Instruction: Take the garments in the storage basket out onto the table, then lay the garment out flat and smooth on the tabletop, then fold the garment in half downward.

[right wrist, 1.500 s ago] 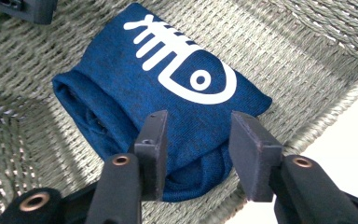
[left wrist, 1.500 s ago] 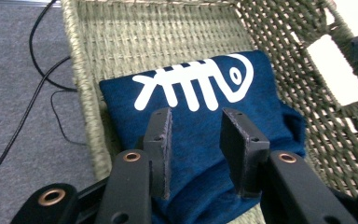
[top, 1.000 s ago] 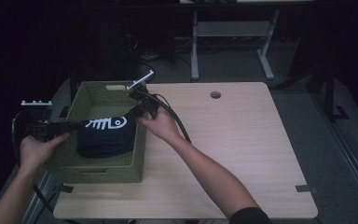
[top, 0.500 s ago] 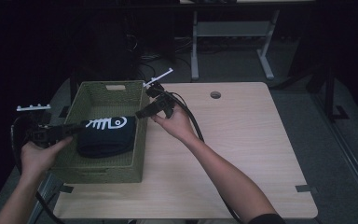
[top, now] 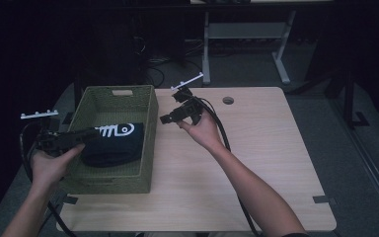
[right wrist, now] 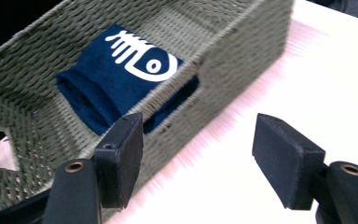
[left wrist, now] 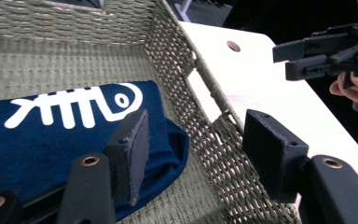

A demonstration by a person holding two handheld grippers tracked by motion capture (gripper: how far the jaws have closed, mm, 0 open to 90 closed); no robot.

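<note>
High view: I am looking down on a woven basket (top: 148,148) at the left of the tabletop (top: 256,163), with a folded navy cloth (top: 113,143) lying flat on its floor, fish-bone print facing up.
Cloth: it is resting inside the basket, toward my side, with no pad touching it.
Left gripper (left wrist: 193,156): I am holding it just above the near corner of the cloth; its jaws have just been opening and are standing wide, with nothing pinched between them. 1 pad is hanging over the cloth's edge, the other over the basket wall.
Right gripper (right wrist: 198,161): I am carrying it outside the basket, over bare tabletop just beside the long wall; its jaws have just been opening too and are gaping, empty.
Step in hand: I am judging this as letting go and backing off, the cloth being already placed.
Doing it well: I am keeping both pairs of pads spread so that no fabric snags, and lifting the left gripper before sliding it away, since its outer pad is sitting close to the woven wall (left wrist: 200,121) and could catch the weave or nudge the basket.
Watching: I am checking that the fold is lying undisturbed and that the trailing cable (top: 222,133) is not dragging across the rim.
</note>
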